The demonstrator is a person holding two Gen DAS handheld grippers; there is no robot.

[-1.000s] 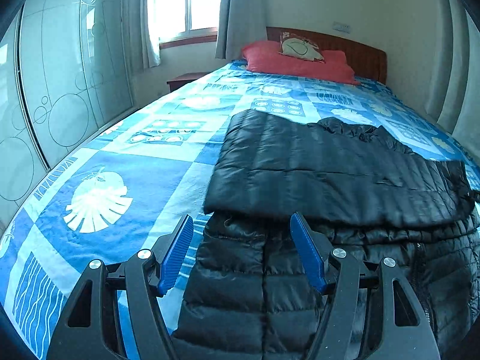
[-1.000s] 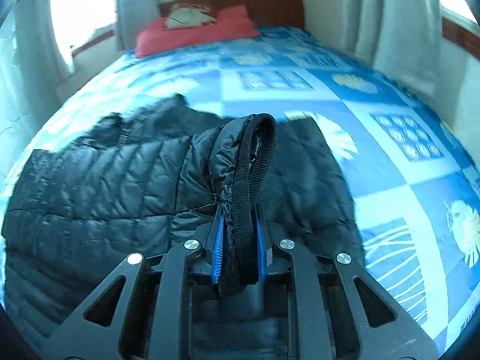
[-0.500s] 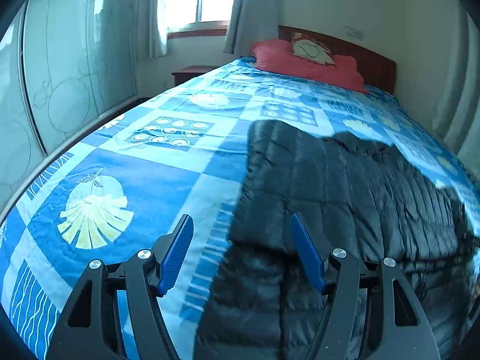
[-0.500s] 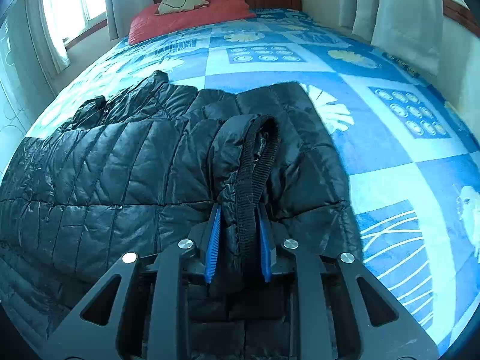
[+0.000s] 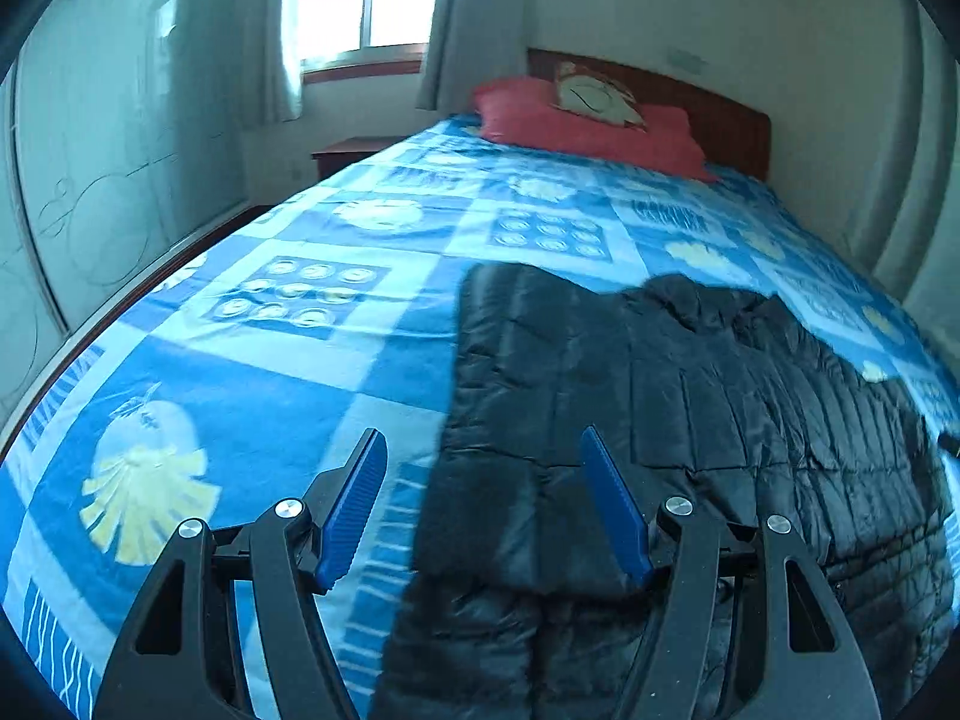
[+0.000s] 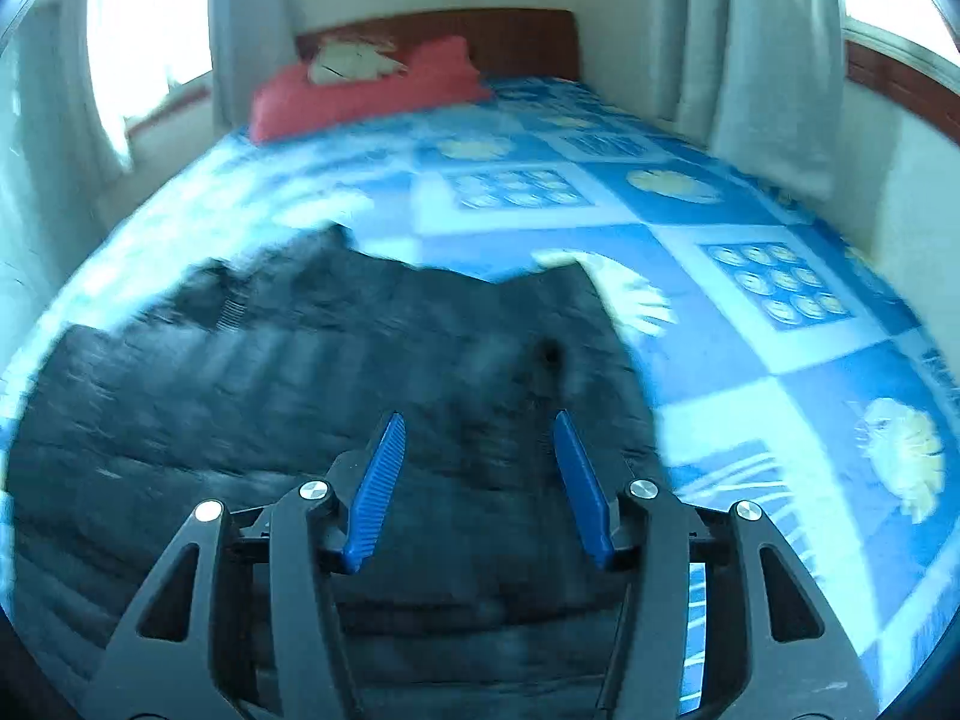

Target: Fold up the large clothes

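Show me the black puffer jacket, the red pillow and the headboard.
black puffer jacket (image 5: 690,396), left wrist view, quilted middle.
red pillow (image 5: 576,129), left wrist view, front face.
headboard (image 6: 516,39), right wrist view, wooden panel.

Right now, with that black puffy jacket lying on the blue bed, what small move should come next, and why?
Probably lower the left gripper onto the near edge of the black quilted puffer jacket and pinch it. Both sleeves look folded in, the right gripper is opening with nothing between its pads, and the jacket lies lengthwise on the blue patterned bedspread, not yet folded over.
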